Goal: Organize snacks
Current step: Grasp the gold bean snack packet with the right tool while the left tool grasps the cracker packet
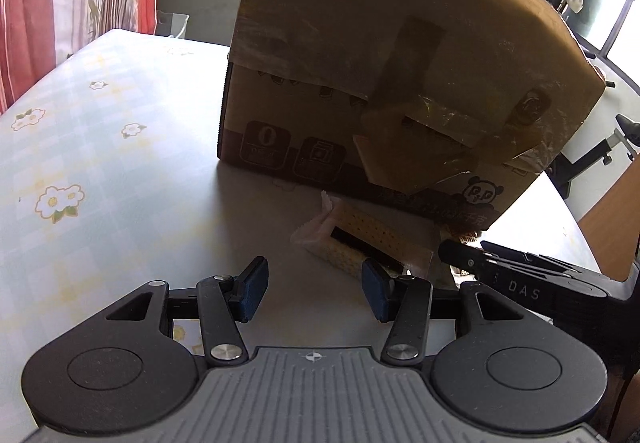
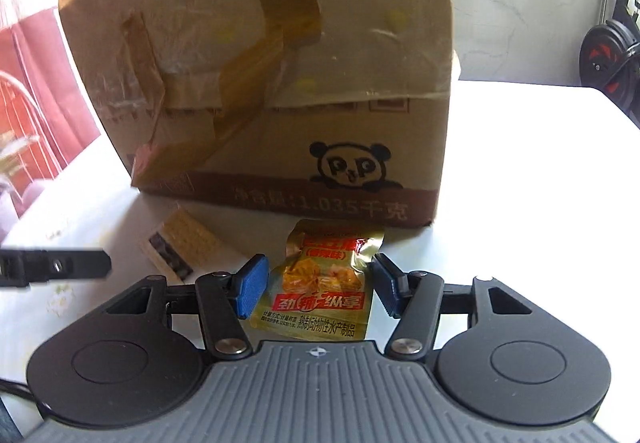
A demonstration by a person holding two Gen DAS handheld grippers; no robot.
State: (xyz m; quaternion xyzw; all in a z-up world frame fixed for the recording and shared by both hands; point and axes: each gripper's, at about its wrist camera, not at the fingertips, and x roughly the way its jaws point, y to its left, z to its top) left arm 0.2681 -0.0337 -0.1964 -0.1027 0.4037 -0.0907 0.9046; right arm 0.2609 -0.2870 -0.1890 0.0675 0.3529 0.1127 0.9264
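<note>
Facing the cardboard box (image 2: pixel 280 83) from both wrist views; it stands on the table (image 1: pixel 100 163), taped flaps folded down its near face, panda mark and dark printed band along the bottom edge. Right gripper (image 2: pixel 320 285): jaws stand to either side of a gold snack pouch (image 2: pixel 326 283) lying flat on the table just in front of the box's bottom edge. Left blue pad touches or nearly touches the pouch's left edge; right pad sits at its right edge (cannot tell whether either pad truly presses, so not logged as a grip). Pouch top corner lies near the box base, small strip of bare table between. Left gripper (image 1: pixel 316 289): jaws apart, nothing between them, only bare table. Just ahead and to its right lies a wrapped cracker sandwich (image 1: pixel 360 239), pale with a dark filling, angled on the table; its near end lies at the right blue pad, contact unclear. Its far end lies near the box's bottom edge. Right gripper's black finger shows at the right of the left view, just beside the cracker. Open room: wide flower-print tablecloth (image 1: pixel 60 199) stretch to the left of the box, unobstructed; bright bare table to the box's right in the right view. Box blocks everything straight ahead.
</note>
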